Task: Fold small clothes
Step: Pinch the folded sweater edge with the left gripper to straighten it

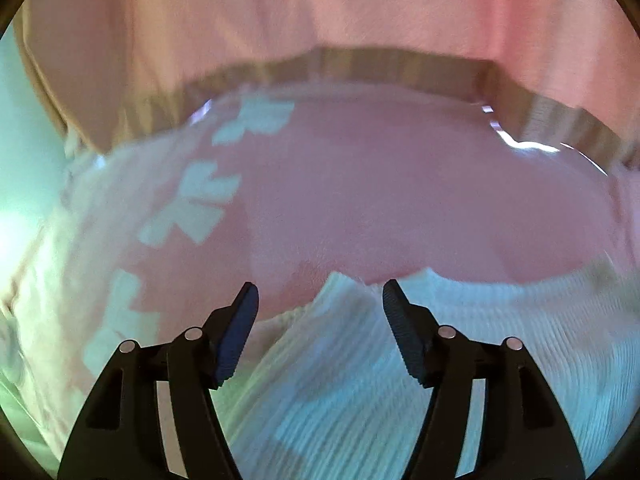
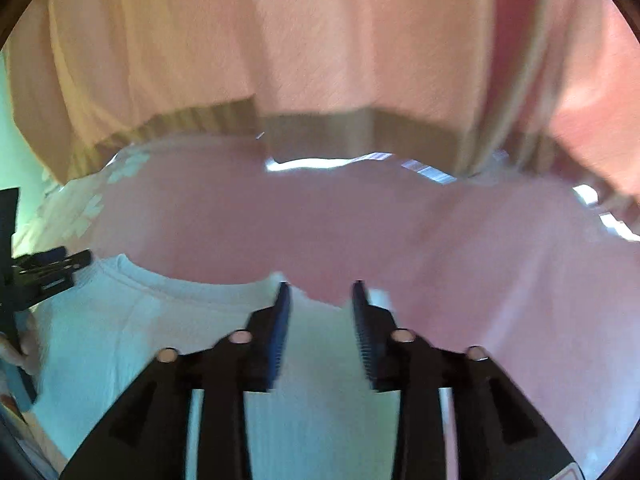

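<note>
A small pink garment (image 1: 400, 200) lies spread out, with white blocky shapes (image 1: 200, 200) along its left side. Over its near part lies white ribbed fabric (image 1: 360, 380) with a rounded seam (image 2: 160, 280). My left gripper (image 1: 320, 286) stands open just above the ribbed fabric's edge; a small peak of that fabric rises between the fingers without being pinched. My right gripper (image 2: 321, 285) is open too, where the white fabric meets the pink garment (image 2: 320, 220), with nothing clamped. The left gripper (image 2: 48, 272) also shows at the left edge of the right wrist view. Both views are blurred.
A person in a peach top (image 1: 320, 8) with a ribbed tan hem (image 1: 400, 64) stands right behind the garment. Slivers of a shiny surface (image 2: 320, 164) show between the hem and the cloth. A hand (image 2: 24, 348) shows at the far left.
</note>
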{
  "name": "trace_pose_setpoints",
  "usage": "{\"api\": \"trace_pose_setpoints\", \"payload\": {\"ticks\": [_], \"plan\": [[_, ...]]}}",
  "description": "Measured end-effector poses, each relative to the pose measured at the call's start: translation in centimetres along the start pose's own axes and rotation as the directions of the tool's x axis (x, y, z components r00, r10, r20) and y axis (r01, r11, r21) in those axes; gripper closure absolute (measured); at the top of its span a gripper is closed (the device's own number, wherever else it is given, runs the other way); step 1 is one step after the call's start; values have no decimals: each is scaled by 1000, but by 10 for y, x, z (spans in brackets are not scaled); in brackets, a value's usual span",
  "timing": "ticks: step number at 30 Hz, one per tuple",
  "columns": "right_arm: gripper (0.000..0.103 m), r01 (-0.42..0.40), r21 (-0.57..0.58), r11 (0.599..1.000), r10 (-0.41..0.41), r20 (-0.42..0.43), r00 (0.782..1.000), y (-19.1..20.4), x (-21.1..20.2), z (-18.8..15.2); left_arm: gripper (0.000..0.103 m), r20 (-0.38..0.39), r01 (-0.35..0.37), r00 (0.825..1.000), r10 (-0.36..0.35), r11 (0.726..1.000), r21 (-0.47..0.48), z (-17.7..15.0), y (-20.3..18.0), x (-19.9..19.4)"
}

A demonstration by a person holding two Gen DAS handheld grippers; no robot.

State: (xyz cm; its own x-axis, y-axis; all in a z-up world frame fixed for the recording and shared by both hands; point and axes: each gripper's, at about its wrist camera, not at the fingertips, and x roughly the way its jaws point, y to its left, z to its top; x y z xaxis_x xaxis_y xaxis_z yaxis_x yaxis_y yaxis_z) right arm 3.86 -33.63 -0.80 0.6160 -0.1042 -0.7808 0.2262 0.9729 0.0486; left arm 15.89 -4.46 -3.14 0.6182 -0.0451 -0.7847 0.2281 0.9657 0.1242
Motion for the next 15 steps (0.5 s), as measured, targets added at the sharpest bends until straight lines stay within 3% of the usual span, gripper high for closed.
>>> {"api": "trace_pose_setpoints", "payload": {"ticks": [1, 2, 4, 8, 10, 12, 13, 14, 15], "plan": [[55, 16, 11, 1000, -16, -2, 1000, -5, -9, -4, 39, 15, 11, 1000, -11, 1000, 19, -4, 2, -10], [54, 18, 46, 999, -17, -25, 1000, -15, -17, -13, 36, 24, 23, 999, -24, 999, 36, -10, 6, -20], [54, 7, 75, 997, -3, -54, 999, -21, -22, -26, 31, 18, 39, 999, -39, 999, 30, -20, 17, -28], [51, 35, 20, 999, -33, -93, 995, -15, -13, -35, 31, -59, 96, 993, -98, 995, -34, -37, 42, -22], [51, 25, 19, 999, -23, -107, 994, -12, -3, -34, 32, -80, 88, 992, -93, 994, -62, -42, 51, -12], [50, 40, 8, 999, -38, -129, 991, -11, 11, -32, 33, -107, 89, 990, -96, 993, -74, -46, 54, -1], [49, 48, -6, 999, -49, -141, 989, -10, 18, -32, 42, -118, 110, 986, -120, 990, -87, -47, 56, 5], [52, 56, -21, 998, -59, -147, 987, -9, 22, -33, 47, -121, 142, 980, -155, 984, -110, -46, 57, 9], [82, 52, -30, 998, -56, -145, 988, -8, 23, -34, 60, -119, 159, 978, -173, 980, -122, -46, 57, 10]]}}
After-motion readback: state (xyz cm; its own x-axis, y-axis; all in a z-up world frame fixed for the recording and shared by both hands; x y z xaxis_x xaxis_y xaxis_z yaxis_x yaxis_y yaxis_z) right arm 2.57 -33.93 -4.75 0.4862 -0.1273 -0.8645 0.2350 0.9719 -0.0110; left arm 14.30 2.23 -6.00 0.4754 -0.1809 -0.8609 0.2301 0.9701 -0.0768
